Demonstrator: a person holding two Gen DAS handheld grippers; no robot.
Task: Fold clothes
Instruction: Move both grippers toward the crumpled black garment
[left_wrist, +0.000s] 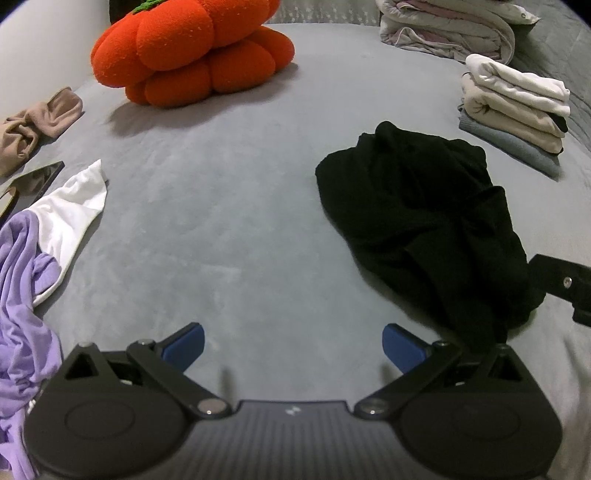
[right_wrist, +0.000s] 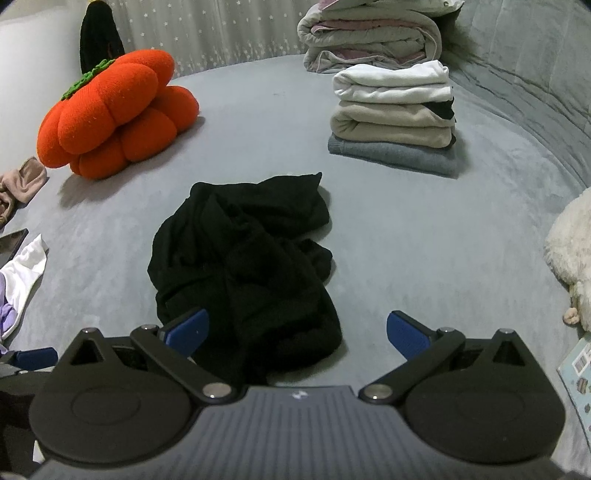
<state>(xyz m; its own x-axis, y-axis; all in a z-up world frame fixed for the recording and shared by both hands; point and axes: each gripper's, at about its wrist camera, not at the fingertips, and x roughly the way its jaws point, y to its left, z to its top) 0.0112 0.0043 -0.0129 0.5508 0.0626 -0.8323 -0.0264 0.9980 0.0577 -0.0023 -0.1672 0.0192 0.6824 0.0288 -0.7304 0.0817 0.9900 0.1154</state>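
Now both grippers' fingers (left_wrist: 186, 341) spread wide, empty; crumpled soft black garment (right_wrist: 243, 258) on grey plush bed (right_wrist: 424, 240).

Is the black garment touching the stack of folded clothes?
Apart. The right wrist view shows bare grey bedsheet between the black garment and the stack of folded clothes.

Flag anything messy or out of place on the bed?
The black garment lies crumpled mid-bed, unlike the neat folded stack behind it. A phone sits on the bed's left side by loose white and purple clothes.
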